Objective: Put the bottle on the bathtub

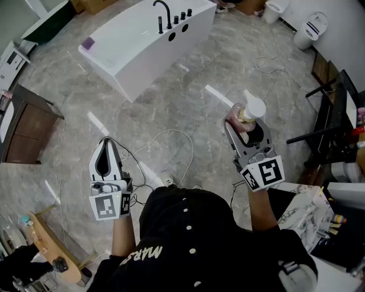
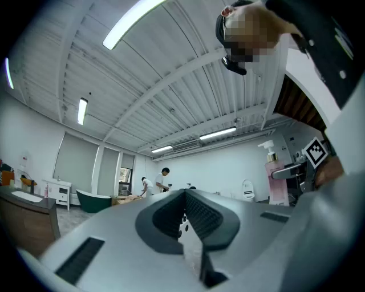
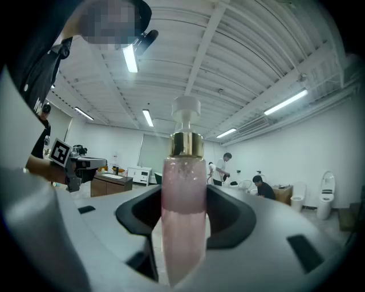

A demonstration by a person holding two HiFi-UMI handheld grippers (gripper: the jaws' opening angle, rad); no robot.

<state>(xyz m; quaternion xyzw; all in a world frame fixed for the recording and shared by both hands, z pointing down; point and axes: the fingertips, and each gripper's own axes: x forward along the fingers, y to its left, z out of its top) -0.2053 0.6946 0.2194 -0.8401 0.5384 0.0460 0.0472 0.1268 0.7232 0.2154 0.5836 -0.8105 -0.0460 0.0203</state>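
Bottle (image 3: pixel 183 199) sits upright in the right gripper (image 1: pixel 245 130), jaws part closed and pressing on its pink body, pump and gold collar standing well above them. Left gripper (image 2: pixel 184 199) is closed tip to tip on nothing, carried level at my left.

Bathtub (image 1: pixel 137 45) is well apart, across open floor ahead and to the left. No placing has begun.

Risks as I judge them:
- Grip looks low on a tall, smooth body. A quick swing could let the bottle pivot or slide between the pads.
- Cable (image 1: pixel 171 137) loops over the floor between me and the tub. A snagged foot would jolt the arm.
- Tub rim is a narrow ledge, and the faucet (image 1: pixel 163 14) takes up one end. Setting down off-centre or tilted could send the bottle into the basin or onto the floor.
- Opening the jaws before the base is flat on the rim would topple it, since the pump makes it top-heavy.
- Small purple thing (image 1: pixel 87 43) occupies the near corner, so I avoid that spot.
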